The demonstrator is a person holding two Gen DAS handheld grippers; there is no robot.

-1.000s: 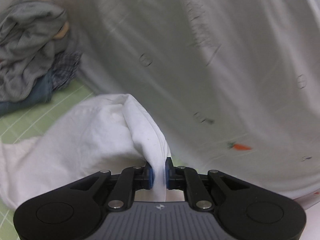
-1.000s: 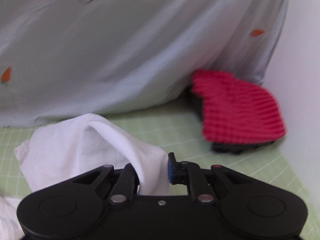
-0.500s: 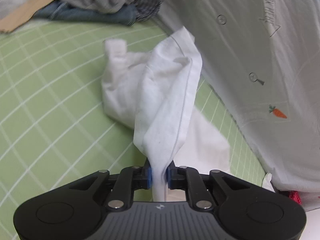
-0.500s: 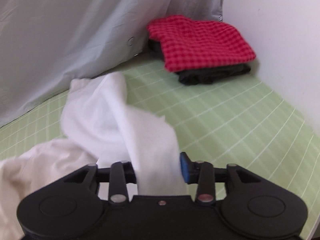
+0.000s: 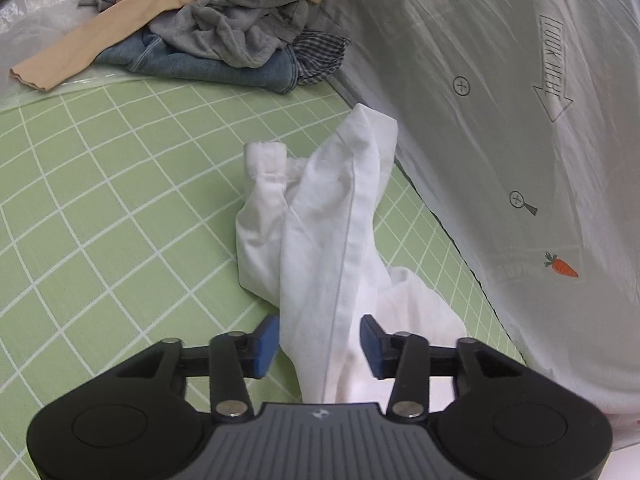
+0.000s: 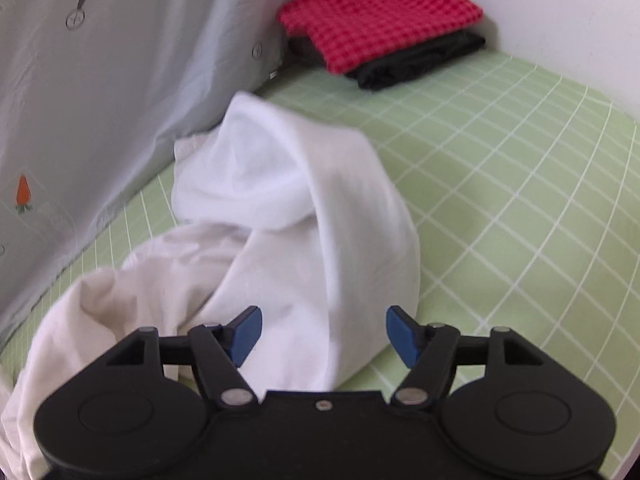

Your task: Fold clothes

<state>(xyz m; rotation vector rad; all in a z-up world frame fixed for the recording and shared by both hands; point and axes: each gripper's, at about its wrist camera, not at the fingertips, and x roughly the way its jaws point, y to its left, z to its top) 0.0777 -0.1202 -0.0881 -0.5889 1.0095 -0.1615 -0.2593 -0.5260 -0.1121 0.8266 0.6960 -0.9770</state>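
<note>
Both tools spread apart, white garment (image 5: pixel 332 240) unclamped: left tool (image 5: pixel 319 340), right tool (image 6: pixel 322 334). Risk: crumpled heap on green grid mat (image 5: pixel 100 208) regrasped blind, layers bunched, fold skewed.

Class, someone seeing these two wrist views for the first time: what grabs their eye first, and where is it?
A crumpled white cotton garment lies heaped on the green grid-lined mat, right between the open left gripper and the open right gripper. Next, a folded red checked cloth sits on a black one in the far corner.

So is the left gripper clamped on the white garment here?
No, the left gripper is open, its blue pads standing apart on either side of the white garment.
</note>
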